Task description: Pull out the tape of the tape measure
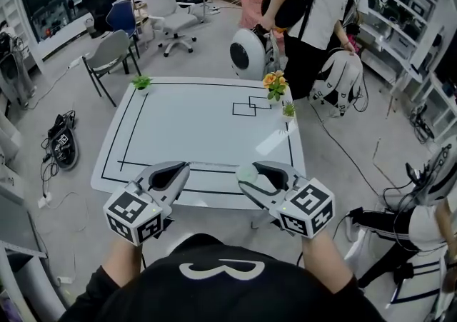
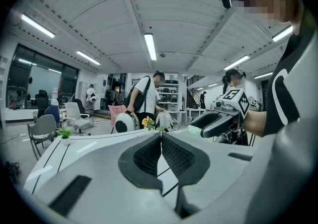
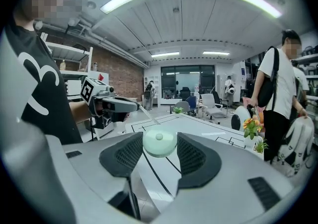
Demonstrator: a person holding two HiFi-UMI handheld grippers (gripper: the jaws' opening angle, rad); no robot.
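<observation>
A round pale-green tape measure (image 1: 248, 173) sits between the pads of my right gripper (image 1: 251, 176), which is shut on it above the white table's near edge (image 1: 214, 195). In the right gripper view the case (image 3: 159, 143) fills the gap between the pads. A thin strip of tape (image 1: 214, 165) runs left from the case to my left gripper (image 1: 184, 165), whose jaws are shut on the tape's end. The right gripper view shows the tape (image 3: 146, 117) slanting up to the left gripper (image 3: 134, 107). In the left gripper view the pads (image 2: 149, 156) meet with no gap.
The table carries black outline markings, an orange potted flower (image 1: 275, 85) and small green plants (image 1: 142, 82) (image 1: 288, 110) at its far edge. A person (image 1: 314, 13) stands beyond the far right corner beside a backpack (image 1: 343, 74). Chairs (image 1: 111, 56) stand at the far left.
</observation>
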